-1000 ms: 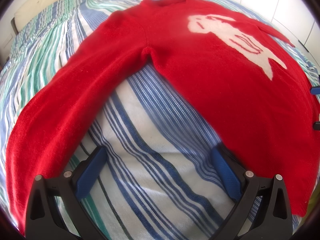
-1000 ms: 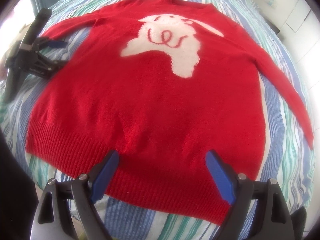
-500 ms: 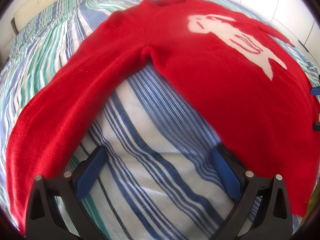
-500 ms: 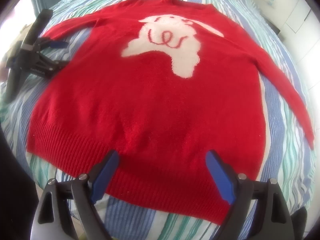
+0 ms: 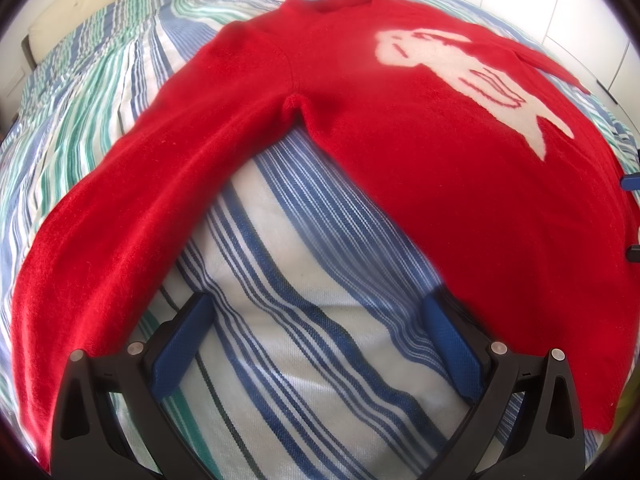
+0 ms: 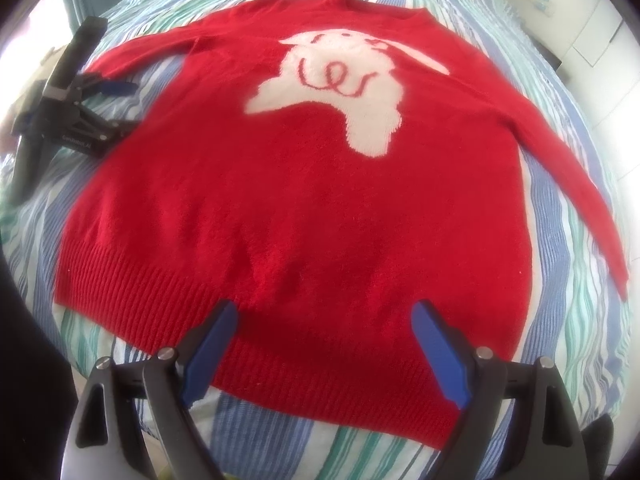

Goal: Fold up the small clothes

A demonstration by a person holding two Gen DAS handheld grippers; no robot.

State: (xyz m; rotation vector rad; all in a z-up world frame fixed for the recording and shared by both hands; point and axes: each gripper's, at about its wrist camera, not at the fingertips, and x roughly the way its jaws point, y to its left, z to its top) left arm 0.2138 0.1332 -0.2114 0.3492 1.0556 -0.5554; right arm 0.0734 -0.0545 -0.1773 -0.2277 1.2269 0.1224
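Observation:
A red knitted sweater with a white animal figure lies flat, front up, on a striped bedspread. My right gripper is open and empty, its blue fingers just above the ribbed hem. My left gripper is open and empty over bare bedspread, between the sweater's long sleeve and its body. The left gripper also shows in the right wrist view, at the sweater's left side.
The blue, white and green striped bedspread covers the whole bed. White wall or cupboard panels stand beyond the bed's far right. The other sleeve stretches out to the right.
The right wrist view has drifted slightly, so the sweater sits a little lower and to the right. The left gripper holds still. Both stay open.

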